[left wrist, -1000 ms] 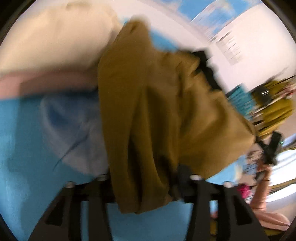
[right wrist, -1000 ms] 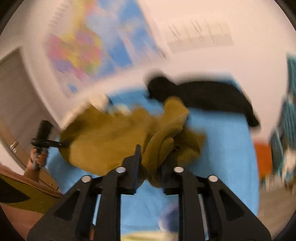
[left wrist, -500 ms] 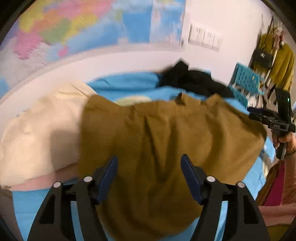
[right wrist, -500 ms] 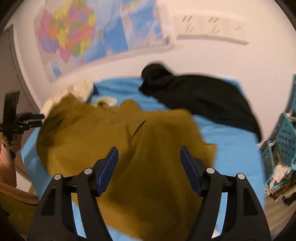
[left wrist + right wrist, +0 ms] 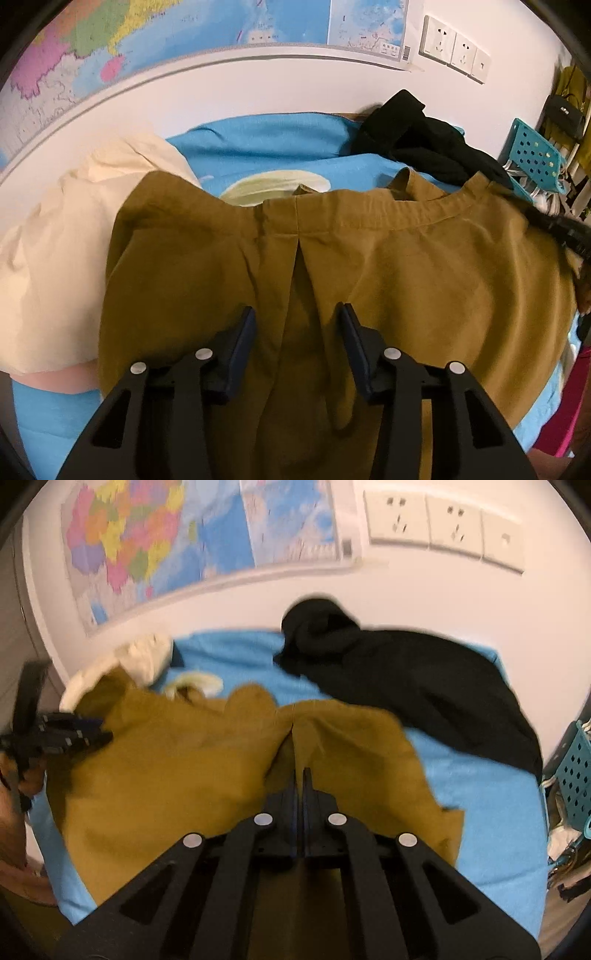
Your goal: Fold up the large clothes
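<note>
Two grippers work an ochre garment [image 5: 388, 280] spread over the blue sheet [image 5: 266, 144], the left gripper [image 5: 297, 325] hovering over its middle with jaws apart, the right gripper [image 5: 299, 779] pinched tight on a raised fold, with black clothing [image 5: 413, 679] far right and cream cloth [image 5: 55, 236] left.

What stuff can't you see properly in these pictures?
- Right claw: right view shows its fingers together on the brown garment, but not how much cloth is pinched.
- Brown garment's near edge: left view, hidden behind the open left claw and cut by the frame.
- Pale round thing: left view, mostly covered by the garment.
- Black clothing: right view, blurred, so its type is unclear.
- Cream cloth: left view, partly under the garment.
</note>
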A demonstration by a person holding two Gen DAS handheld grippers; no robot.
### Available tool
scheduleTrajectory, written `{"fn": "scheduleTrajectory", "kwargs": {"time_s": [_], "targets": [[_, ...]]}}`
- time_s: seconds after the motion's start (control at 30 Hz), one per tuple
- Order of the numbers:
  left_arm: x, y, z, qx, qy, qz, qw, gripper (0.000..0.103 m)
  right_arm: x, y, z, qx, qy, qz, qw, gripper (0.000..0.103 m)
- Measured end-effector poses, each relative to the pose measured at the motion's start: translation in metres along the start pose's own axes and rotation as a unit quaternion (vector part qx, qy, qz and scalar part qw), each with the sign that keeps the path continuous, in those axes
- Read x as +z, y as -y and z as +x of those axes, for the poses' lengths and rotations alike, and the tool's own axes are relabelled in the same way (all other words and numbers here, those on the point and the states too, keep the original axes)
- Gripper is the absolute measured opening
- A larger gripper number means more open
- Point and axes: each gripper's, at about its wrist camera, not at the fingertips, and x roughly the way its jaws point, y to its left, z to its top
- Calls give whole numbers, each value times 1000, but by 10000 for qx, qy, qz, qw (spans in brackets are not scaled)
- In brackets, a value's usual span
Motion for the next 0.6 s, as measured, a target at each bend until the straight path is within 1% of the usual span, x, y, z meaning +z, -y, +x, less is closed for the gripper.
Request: {"fn": "scheduleTrajectory", "kwargs": {"time_s": [0.03,0.1,0.2,0.27,0.3,0.33,0.37,0.4,0.43,0.47,0.5,0.53,0.6], "targets": [[0,0,-4,34,23,22,10000,44,5,-1,-2,-62,111,-11,9999,2],[2,1,-5,65,79,54,9999,44,11,-1,3,-57,149,-24,9999,2],[2,-3,1,69,49,-3,10000,46,7,1,31,-312,-236,-154,9991,2],[2,-5,6,25,26,-44,10000,50,-2,5,53,-323,-659,-119,9972,5],[1,-7,8,-6,13,-58,10000,52,-5,7,59,-356,-774,-97,9963,5],[1,-9,9,-50,5,-103,9999,52,-6,9,60,-336,-774,-27,9964,6],[1,-10,8,-88,11,-141,9999,54,-5,8,55,-314,-719,-22,9969,13],[0,-11,7,-103,28,-164,9998,55,-3,8,44,-326,-581,27,9978,30],[-1,-11,4,-98,55,-189,9998,57,-2,8,35,-348,-441,89,9984,40],[-3,-11,0,-94,88,-207,9997,60,-2,8,22,-300,-284,143,9990,47],[-5,-11,-5,-93,136,-213,9996,62,-3,7,10,-219,-159,168,9995,46],[-11,-11,-14,-133,248,-164,9995,63,-5,7,-6,-127,-24,187,9997,46],[-20,-11,-27,-237,342,-76,9991,63,-19,7,-34,165,127,284,9994,46]]}}
